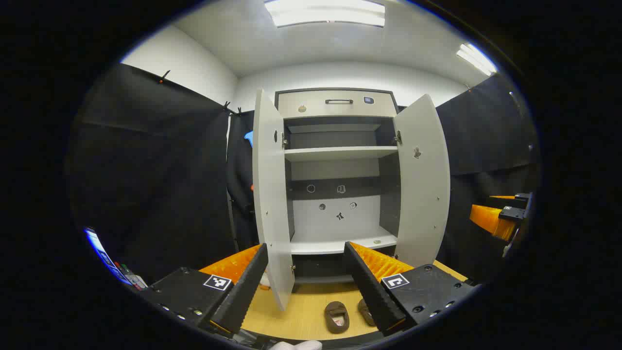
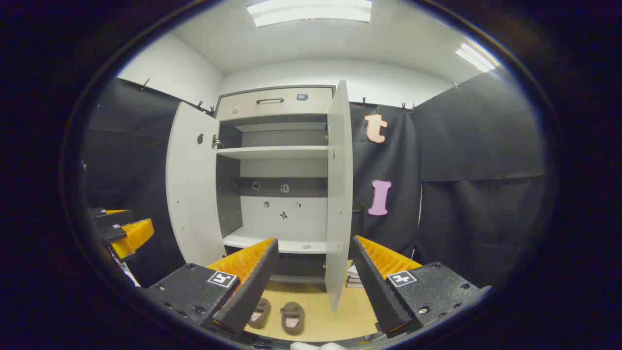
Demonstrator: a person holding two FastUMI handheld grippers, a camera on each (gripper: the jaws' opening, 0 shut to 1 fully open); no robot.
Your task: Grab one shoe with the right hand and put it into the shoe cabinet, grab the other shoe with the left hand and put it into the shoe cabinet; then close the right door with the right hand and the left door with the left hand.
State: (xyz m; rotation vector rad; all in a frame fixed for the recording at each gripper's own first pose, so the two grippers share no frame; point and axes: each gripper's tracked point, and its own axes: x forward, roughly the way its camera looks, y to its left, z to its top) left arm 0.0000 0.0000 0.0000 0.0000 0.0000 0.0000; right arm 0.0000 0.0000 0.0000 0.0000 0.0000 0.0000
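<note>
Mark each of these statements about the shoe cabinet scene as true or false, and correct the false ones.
1. Both doors of the shoe cabinet stand open. True.
2. One shoe already sits on the bottom shelf. False: both brown shoes lie on the wooden floor in front of the cabinet.
3. The right gripper has its fingers spread apart with nothing between them. True.
4. The left gripper is clamped on a shoe. False: its fingers are open and hold nothing.
5. The drawer above the shelves is pulled out. False: it looks closed.
</note>
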